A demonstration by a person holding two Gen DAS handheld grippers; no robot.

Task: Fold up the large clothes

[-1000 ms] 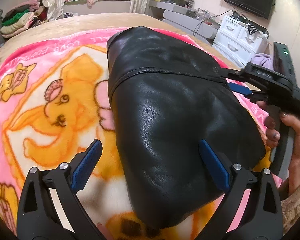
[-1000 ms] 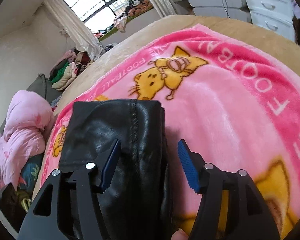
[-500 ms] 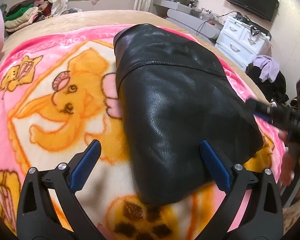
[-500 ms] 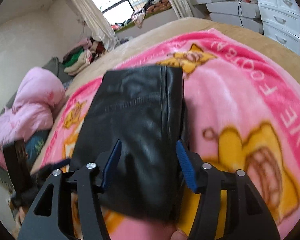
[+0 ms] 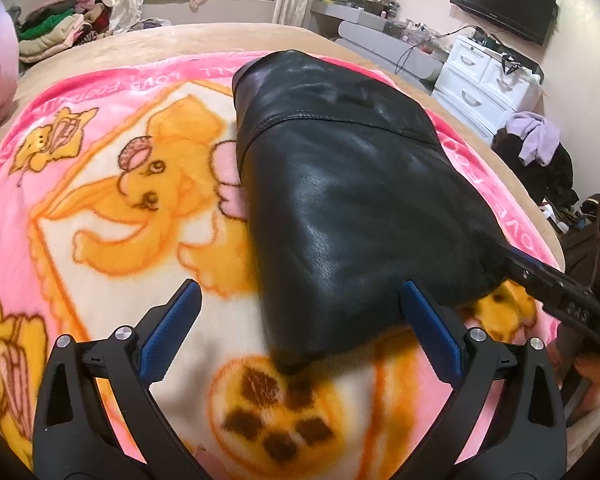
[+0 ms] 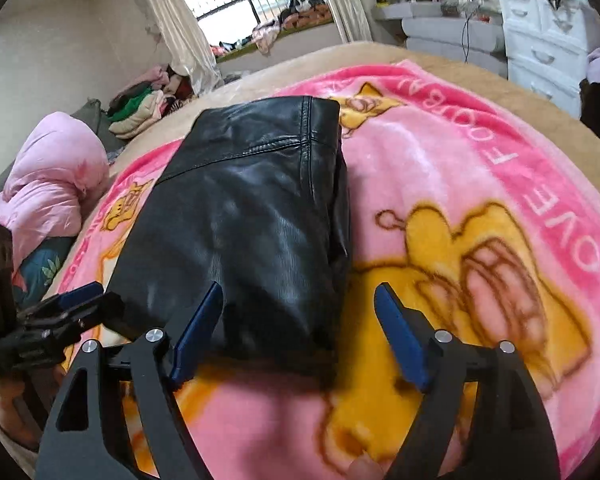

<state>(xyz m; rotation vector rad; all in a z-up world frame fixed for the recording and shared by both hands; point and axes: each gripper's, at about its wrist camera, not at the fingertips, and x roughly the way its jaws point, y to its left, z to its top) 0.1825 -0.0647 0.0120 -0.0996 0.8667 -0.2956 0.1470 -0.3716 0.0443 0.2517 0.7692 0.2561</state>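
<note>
We hold our left gripper [image 5: 300, 324] with its blue-padded jaws spread wide and nothing between them, hovering just short of the near edge of the black leather garment [image 5: 348, 200]. Our right gripper [image 6: 300, 328] is likewise spread apart and empty, its left finger over the near end of the same bundle and its right finger above bare blanket.

The garment lies folded into a compact, thick rectangle on the pink and orange cartoon-print fleece blanket [image 5: 112, 200] that covers the bed. We judge the fold to be essentially done, which would explain why both tools are free of it: there is no loose sleeve or flap left to carry.

The leather is smooth and glossy, catching soft highlights, with a raised stitched seam across the far part and another running lengthwise. Its stacked layers show along the right edge in the right wrist view, bulging rather than lying crisp; stiff hide like this probably resists a sharp crease. The fleece under it is plush and matte, likely grippy enough to keep the bundle from sliding.
</note>
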